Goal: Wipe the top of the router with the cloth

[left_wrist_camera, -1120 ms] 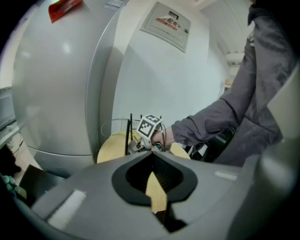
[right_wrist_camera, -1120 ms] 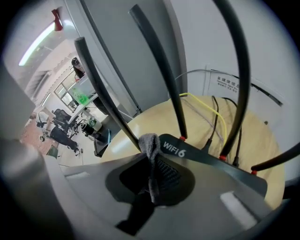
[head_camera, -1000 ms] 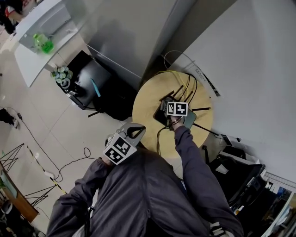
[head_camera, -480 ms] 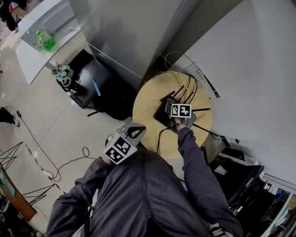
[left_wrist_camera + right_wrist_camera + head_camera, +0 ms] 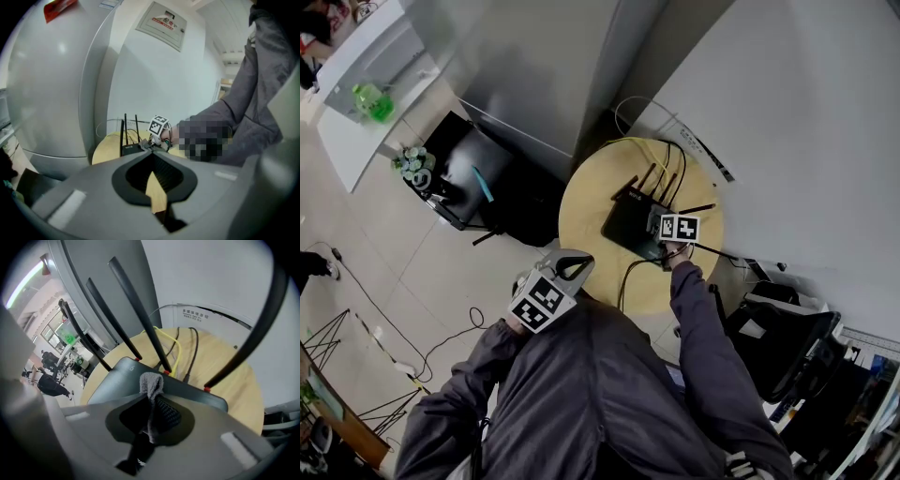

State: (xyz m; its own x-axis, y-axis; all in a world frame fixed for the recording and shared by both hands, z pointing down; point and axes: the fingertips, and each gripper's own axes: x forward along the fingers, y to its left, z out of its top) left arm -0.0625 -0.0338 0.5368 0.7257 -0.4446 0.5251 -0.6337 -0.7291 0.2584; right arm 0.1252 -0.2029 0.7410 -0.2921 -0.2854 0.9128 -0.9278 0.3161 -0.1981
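Observation:
A black router [image 5: 628, 222] with several upright antennas sits on a round wooden table [image 5: 591, 211]. My right gripper [image 5: 664, 236] is at the router's near right edge, shut on a small grey cloth [image 5: 151, 380]. In the right gripper view the cloth sticks out of the jaws and rests on the router's top [image 5: 117, 380], in front of the antennas. My left gripper [image 5: 570, 265] hangs off the table near the person's body, shut with nothing in it. In the left gripper view, the left gripper [image 5: 153, 154] faces the router [image 5: 131, 149] and table [image 5: 105, 150] from a distance.
Yellow and black cables [image 5: 180, 350] run from the router's back over the table. A black chair [image 5: 483, 178] stands on the floor to the left, a white counter [image 5: 356, 122] beyond it. Black bags [image 5: 778, 337] lie right of the table. Walls close in behind.
My right gripper has slid with the cloth across the router's top toward its right edge, uncovering more of the router. The left gripper has stayed in place.

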